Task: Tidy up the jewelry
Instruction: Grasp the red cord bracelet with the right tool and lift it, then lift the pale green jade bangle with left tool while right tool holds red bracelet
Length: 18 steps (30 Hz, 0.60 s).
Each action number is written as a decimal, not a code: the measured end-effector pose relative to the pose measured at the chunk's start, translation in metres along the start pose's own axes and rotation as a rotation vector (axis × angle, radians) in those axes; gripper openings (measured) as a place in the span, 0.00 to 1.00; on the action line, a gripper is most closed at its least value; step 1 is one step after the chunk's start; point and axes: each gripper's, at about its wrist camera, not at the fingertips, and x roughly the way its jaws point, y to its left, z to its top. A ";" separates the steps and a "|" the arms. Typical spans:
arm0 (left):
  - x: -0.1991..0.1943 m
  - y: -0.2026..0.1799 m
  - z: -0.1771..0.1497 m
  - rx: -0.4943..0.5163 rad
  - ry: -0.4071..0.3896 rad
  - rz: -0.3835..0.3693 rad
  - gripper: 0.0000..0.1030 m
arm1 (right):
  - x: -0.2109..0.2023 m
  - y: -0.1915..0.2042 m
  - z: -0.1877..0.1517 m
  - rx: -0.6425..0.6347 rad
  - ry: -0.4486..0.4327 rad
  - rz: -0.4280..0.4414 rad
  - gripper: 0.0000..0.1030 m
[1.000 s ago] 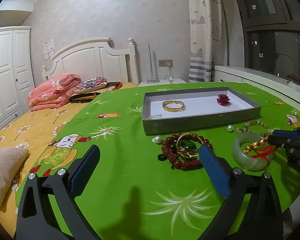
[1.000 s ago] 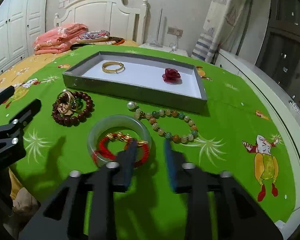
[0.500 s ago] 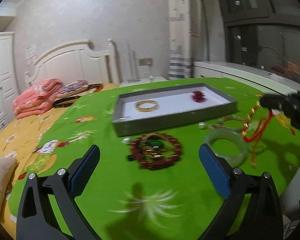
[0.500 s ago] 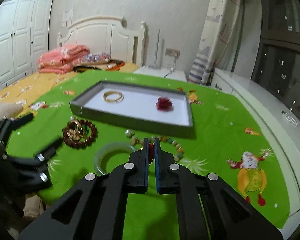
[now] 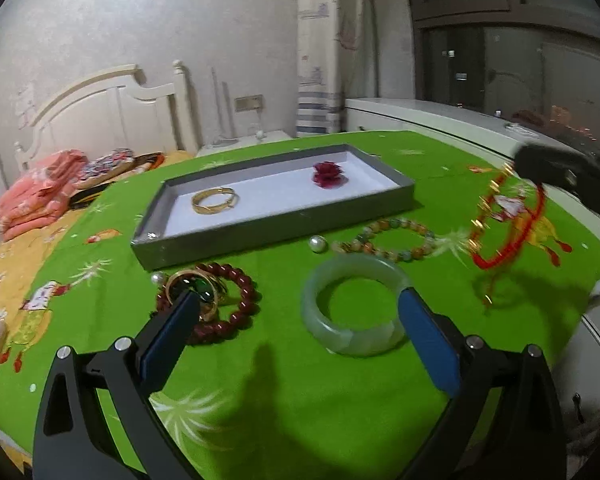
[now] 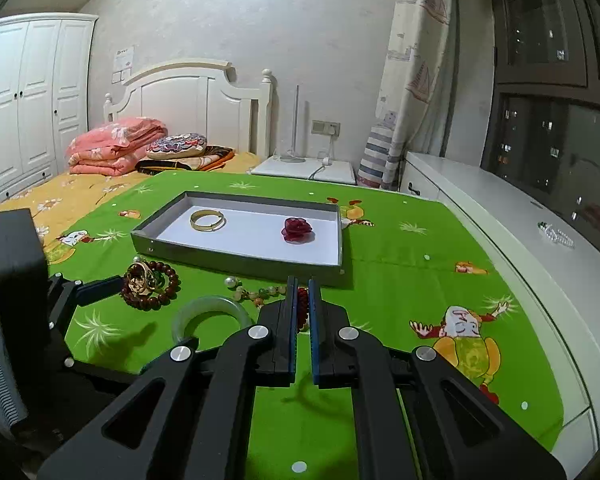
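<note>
Red cord bracelet (image 5: pixel 508 224) with little gold charms is hanging in the air at the right of the left wrist frame, clear of the green cloth (image 5: pixel 300 380), pinched in the right gripper (image 6: pixel 303 300). In the right wrist frame its fingers (image 6: pixel 290 328) are clenched tight together with just a bit of red cord showing between the tips.

Left gripper (image 5: pixel 300 322) has its fingers (image 5: pixel 428 344) spread wide with nothing gripped. In its own frame the pale green jade bangle (image 5: pixel 354 306) lies flat on the cloth between them, lower middle, and the right finger overlaps the bangle's edge, though I can't tell if it actually touches.

Rest of the stuff on the surface:
- grey tray (image 5: pixel 276 228) with a white floor, middle of the frame, holding a gold bangle (image 5: pixel 215 200) on the left and a dark red rose piece (image 5: pixel 328 174) on the right, well apart
- dark red bead bracelet (image 5: pixel 224 300) at lower left of the tray, with a gold ring thing and something green (image 5: pixel 198 290) sitting on it, partly hidden behind the left finger
- multicoloured bead bracelet (image 5: pixel 388 238) just in front of the tray's right half
- a loose pearl (image 5: pixel 317 245) just beside that bracelet, another pearl (image 5: pixel 156 279) near the red beads

Bed with a folded pink blanket (image 6: pixel 112 146) is in the upper left of the right wrist frame.
</note>
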 end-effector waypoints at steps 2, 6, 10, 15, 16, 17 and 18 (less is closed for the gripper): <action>0.005 0.001 0.007 -0.026 0.003 0.018 0.93 | 0.001 -0.003 -0.002 0.013 0.003 0.006 0.06; 0.011 -0.007 0.013 -0.019 0.020 -0.001 0.92 | 0.001 -0.005 -0.004 0.023 0.001 0.010 0.06; 0.005 -0.014 0.005 0.012 0.013 0.028 0.90 | -0.003 -0.008 -0.005 0.031 -0.006 0.012 0.06; 0.021 0.009 0.004 -0.066 0.092 0.070 0.72 | 0.000 -0.009 -0.007 0.045 -0.001 0.027 0.06; 0.025 0.011 0.004 -0.071 0.110 0.067 0.68 | 0.001 -0.008 -0.008 0.047 0.002 0.031 0.06; 0.029 0.012 0.002 -0.070 0.127 0.062 0.66 | 0.002 -0.007 -0.009 0.046 0.006 0.034 0.06; 0.032 0.013 0.002 -0.070 0.130 0.053 0.63 | 0.003 -0.006 -0.009 0.045 0.007 0.035 0.06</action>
